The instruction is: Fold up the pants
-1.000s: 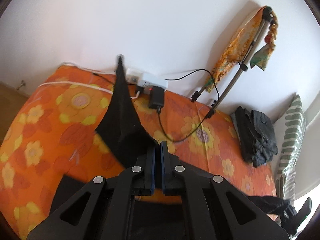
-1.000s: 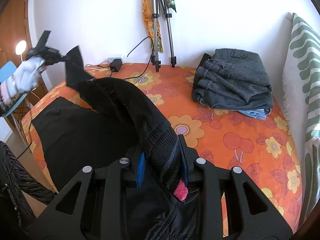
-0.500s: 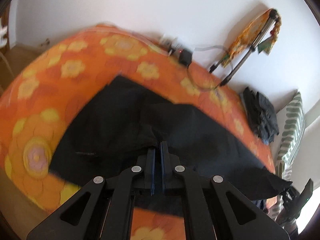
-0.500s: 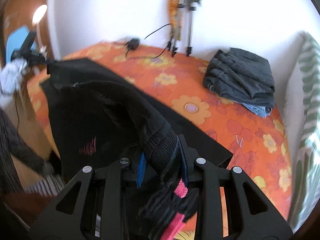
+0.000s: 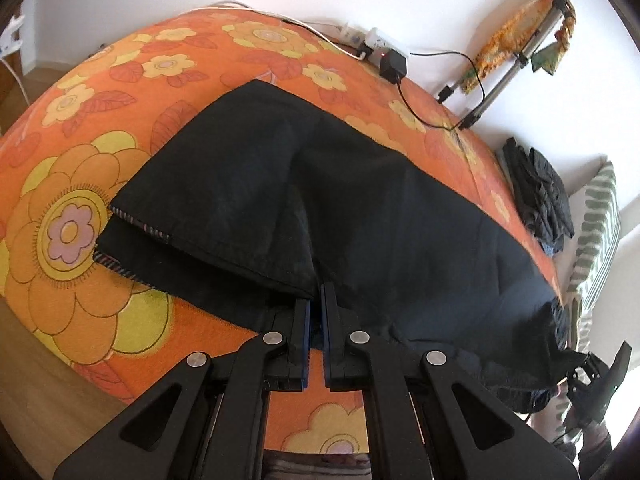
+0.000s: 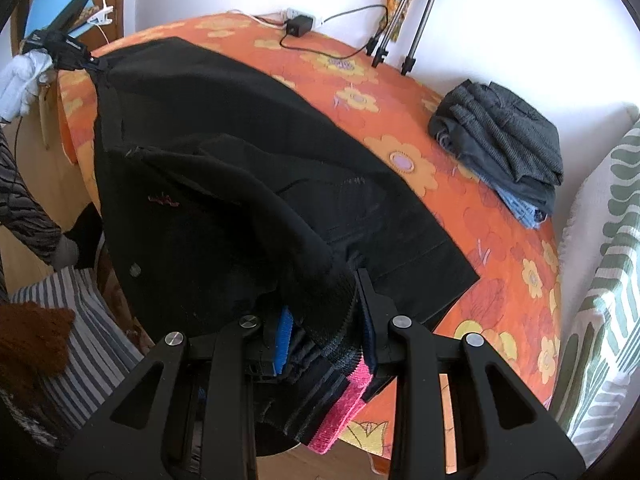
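Black pants (image 5: 360,208) spread flat across the orange flowered bed (image 5: 80,184), running along its near edge from the left end toward the pillow end, legs doubled one over the other with a striped inner hem peeking out at the cuffs. Left gripper (image 5: 315,304) clamped on the cuff edge at the bed's near edge, jaws nearly together with black cloth pinched between them. Right gripper (image 6: 325,312) closed around the bunched waistband (image 6: 340,384), ribbed black with a pink strip, held just off the near edge of the bed; blue pad visible on one finger (image 6: 282,334). Folded stack of dark clothes (image 6: 504,140) near the far corner beside the green-patterned pillow (image 6: 600,280). Tripod (image 6: 416,12) and black power adapter (image 6: 298,26) along the far edge by the wall. Possibly a second cloth layer under the waist end, hard to say through the lens distortion.
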{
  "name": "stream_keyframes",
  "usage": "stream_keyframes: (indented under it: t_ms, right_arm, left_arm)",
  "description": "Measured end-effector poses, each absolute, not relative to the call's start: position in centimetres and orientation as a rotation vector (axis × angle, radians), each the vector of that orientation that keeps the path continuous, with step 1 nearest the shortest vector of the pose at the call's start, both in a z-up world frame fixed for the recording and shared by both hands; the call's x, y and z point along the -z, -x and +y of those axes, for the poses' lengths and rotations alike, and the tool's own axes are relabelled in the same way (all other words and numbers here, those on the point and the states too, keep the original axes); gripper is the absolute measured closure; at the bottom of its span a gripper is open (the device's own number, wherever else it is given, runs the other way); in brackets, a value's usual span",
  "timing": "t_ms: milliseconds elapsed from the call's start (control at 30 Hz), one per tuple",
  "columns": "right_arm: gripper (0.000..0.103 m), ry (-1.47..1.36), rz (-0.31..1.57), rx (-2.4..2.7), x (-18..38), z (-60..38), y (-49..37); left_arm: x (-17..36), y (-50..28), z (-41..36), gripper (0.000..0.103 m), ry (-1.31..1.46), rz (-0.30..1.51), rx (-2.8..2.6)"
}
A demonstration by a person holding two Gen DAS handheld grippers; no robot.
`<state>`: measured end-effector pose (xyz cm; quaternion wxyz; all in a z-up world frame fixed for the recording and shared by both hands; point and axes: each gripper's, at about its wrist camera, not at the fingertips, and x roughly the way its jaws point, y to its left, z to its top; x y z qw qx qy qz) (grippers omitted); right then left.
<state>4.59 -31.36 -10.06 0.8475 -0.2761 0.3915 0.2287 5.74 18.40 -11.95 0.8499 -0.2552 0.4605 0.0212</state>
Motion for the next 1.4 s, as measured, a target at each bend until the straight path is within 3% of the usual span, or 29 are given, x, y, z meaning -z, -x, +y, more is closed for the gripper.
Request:
stream_keyframes:
  t_ms: [300, 333, 400, 433, 833, 1100, 1400]
  right_arm:
    - [0.068, 0.577, 0.839, -0.496, 10.6, -32.1, -3.8]
    - [0.065, 0.581, 0.841, -0.491, 10.6, -32.2, -3.7]
    - [0.047, 0.593, 0.834, -0.464, 10.6, -32.5, -3.5]
    - [0.045, 0.589, 0.836, -0.446, 10.6, -32.9, -3.4]
    - [0.04, 0.302, 0.749, -0.416, 4.8, -39.8, -1.8]
    - [0.04, 0.011, 0.827, -0.29, 5.0, -41.4, -6.1]
    - [0.04, -0.177, 0.941, -0.097, 10.3, -43.2, -11.4]
  left_arm:
    - [10.7, -5.1, 18.7, 0.088, 0.475, 0.988, -0.055]
    - [10.6, -5.1, 18.8, 0.086, 0.473, 0.991, -0.056]
    - [10.6, -4.8, 19.2, 0.08, 0.479, 1.005, -0.067]
    - [10.6, -4.7, 19.3, 0.079, 0.481, 1.009, -0.072]
    - [5.9, -2.3, 18.3, 0.078, 0.437, 0.935, -0.031]
    - [3.4, -5.4, 8.2, 0.078, 0.286, 0.92, 0.225]
    - [6.0, -7.1, -5.9, 0.078, 0.113, 0.953, 0.534]
